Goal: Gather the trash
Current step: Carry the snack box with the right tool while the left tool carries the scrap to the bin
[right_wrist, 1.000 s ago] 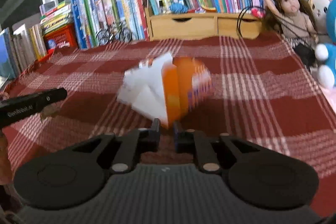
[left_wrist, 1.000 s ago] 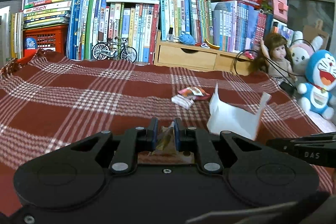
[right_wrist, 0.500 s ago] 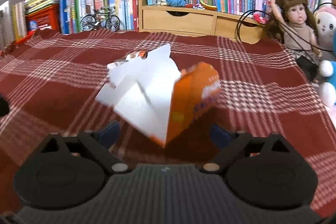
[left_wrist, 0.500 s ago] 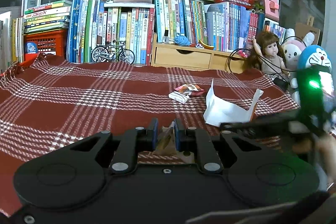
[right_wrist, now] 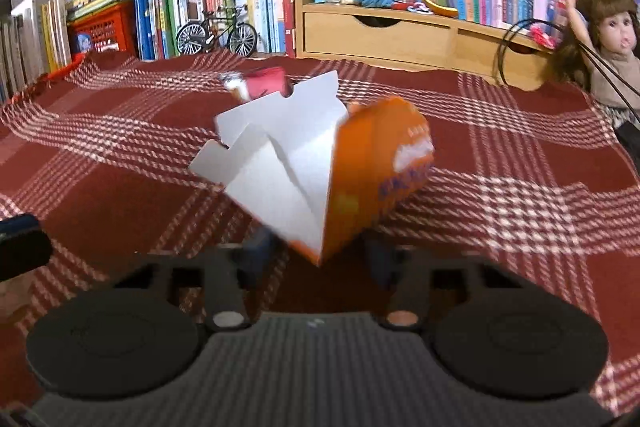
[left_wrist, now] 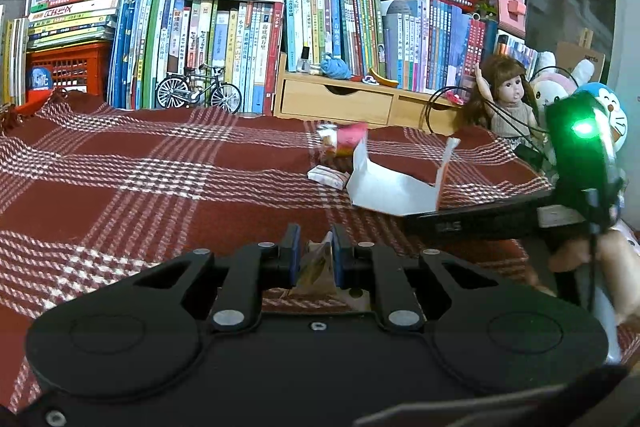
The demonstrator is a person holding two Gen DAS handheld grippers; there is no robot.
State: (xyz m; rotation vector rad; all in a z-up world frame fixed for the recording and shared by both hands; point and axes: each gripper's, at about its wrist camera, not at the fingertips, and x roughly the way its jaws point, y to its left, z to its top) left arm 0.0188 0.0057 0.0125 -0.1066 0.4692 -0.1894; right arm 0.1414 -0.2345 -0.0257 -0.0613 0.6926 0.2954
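An opened orange-and-white carton stands on the red plaid cloth. Its lower corner lies between the fingers of my right gripper, which are apart, blurred and open. The left wrist view shows the same carton at centre right. My right gripper's finger lies just in front of it there. My left gripper is shut on a brown scrap of wrapper. A red wrapper and a small white packet lie behind the carton.
Books, a model bicycle and a wooden drawer unit line the back. A doll and plush toys sit at the right. A hand holds the right gripper.
My right gripper let go of the carton and opened wide; its fingers have since come partly together around the carton's lower corner. My left gripper keeps its hold on the brown scrap.
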